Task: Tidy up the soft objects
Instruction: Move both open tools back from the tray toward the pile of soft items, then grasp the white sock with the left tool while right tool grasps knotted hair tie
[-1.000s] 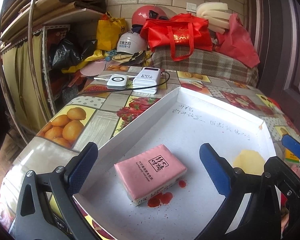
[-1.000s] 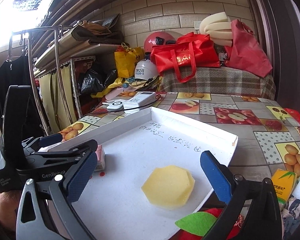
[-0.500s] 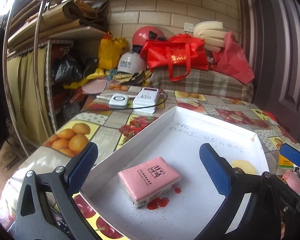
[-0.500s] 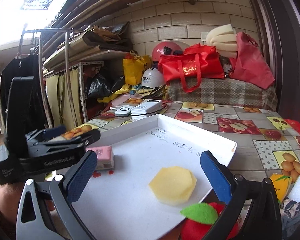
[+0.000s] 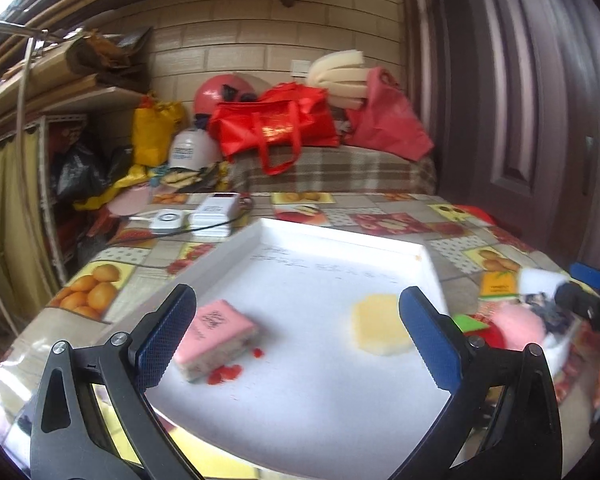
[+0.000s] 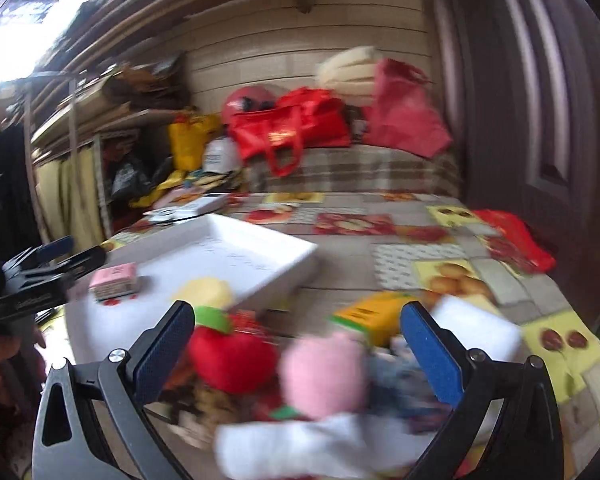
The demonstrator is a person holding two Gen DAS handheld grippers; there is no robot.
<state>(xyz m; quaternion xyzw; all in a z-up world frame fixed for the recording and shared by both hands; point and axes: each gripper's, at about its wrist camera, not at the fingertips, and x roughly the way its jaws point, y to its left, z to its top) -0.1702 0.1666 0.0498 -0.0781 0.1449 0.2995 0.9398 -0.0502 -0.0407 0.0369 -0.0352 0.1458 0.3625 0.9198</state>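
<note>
A white tray (image 5: 340, 240) lies on the fruit-print tablecloth. In it are a pink tissue pack (image 5: 216, 332) and a yellow sponge (image 5: 380, 328). My left gripper (image 5: 296, 340) hangs open over the tray's near side, with the tissue pack by its left finger. My right gripper (image 6: 300, 356) is open above a blurred heap right of the tray: a red plush apple (image 6: 230, 354) with a green leaf, a pink soft ball (image 6: 324, 376), white cloth (image 6: 312, 444), a yellow-green pack (image 6: 370, 314) and a white sponge block (image 6: 476, 330). Nothing is held.
Two white electronic boxes (image 5: 212, 218) with a black cable sit behind the tray. Red bags (image 5: 276, 124), helmets and foam rest on a plaid-covered surface at the back. A shelf rack (image 5: 28, 152) stands left, a dark door (image 5: 540, 120) right. A hand (image 6: 4, 360) holds the left gripper.
Both grippers have pulled back and swung right. The right gripper left the tray and now hovers over the heap of soft things beside it; its view is motion-blurred.
</note>
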